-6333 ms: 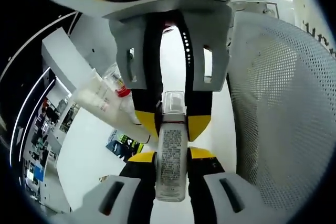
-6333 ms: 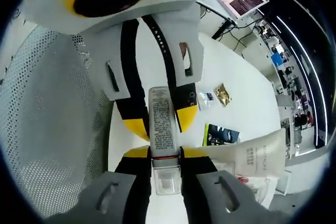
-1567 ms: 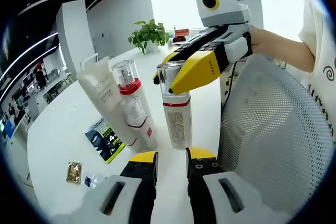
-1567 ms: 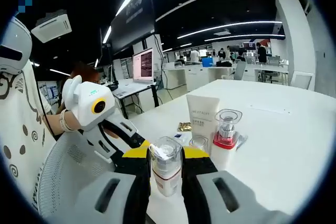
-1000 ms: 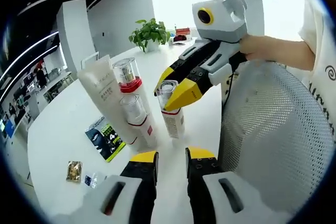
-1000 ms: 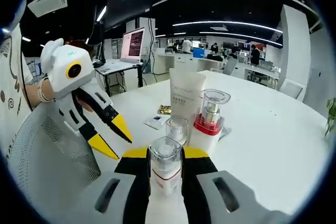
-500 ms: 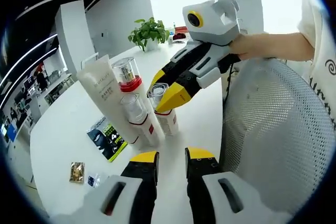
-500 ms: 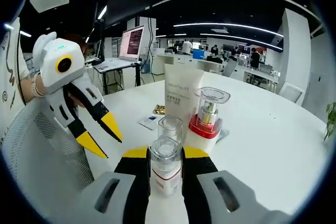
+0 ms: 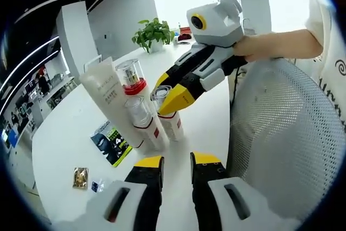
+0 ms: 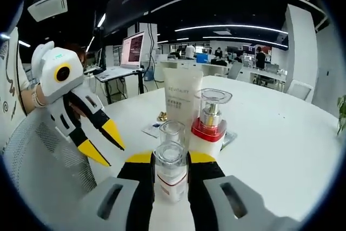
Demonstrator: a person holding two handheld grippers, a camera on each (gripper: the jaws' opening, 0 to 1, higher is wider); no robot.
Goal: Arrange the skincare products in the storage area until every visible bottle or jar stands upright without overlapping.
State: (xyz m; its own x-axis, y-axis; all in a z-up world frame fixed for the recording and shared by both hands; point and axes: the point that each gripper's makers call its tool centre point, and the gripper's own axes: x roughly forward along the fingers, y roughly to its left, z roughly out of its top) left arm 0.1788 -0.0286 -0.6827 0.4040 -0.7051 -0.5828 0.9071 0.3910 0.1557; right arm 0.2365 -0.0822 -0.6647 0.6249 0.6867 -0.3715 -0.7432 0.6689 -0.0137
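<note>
The right gripper (image 10: 171,162) has its yellow-tipped black fingers (image 10: 141,159) closed on a small white bottle with a clear cap and a red band (image 10: 170,172), which stands upright on the round white counter (image 10: 281,133). In the left gripper view the same right gripper (image 9: 174,93) reaches in from the right and grips this bottle (image 9: 168,117) near its cap.

The left gripper (image 9: 176,162) is held back from the bottles, its fingers (image 9: 148,164) narrowly parted with nothing between them. In the right gripper view it (image 10: 105,144) sits to the left of the held bottle with its tips spread apart.

Just beyond the held bottle stands a second small clear-capped white bottle (image 10: 172,132), close beside it; whether they touch cannot be told. Behind that rises a tall white squeeze tube standing on its cap (image 10: 183,101), and beside the tube a white pump bottle with a red collar and clear cap (image 10: 209,123), all upright in a tight cluster.

Past the cluster a dark printed leaflet (image 9: 111,145) lies flat on the counter, and farther off a small gold sachet (image 9: 80,177). A grey mesh chair back (image 9: 281,150) stands at the counter's edge near the person's hand (image 9: 254,47). A green potted plant (image 9: 154,32) sits far across the counter.
</note>
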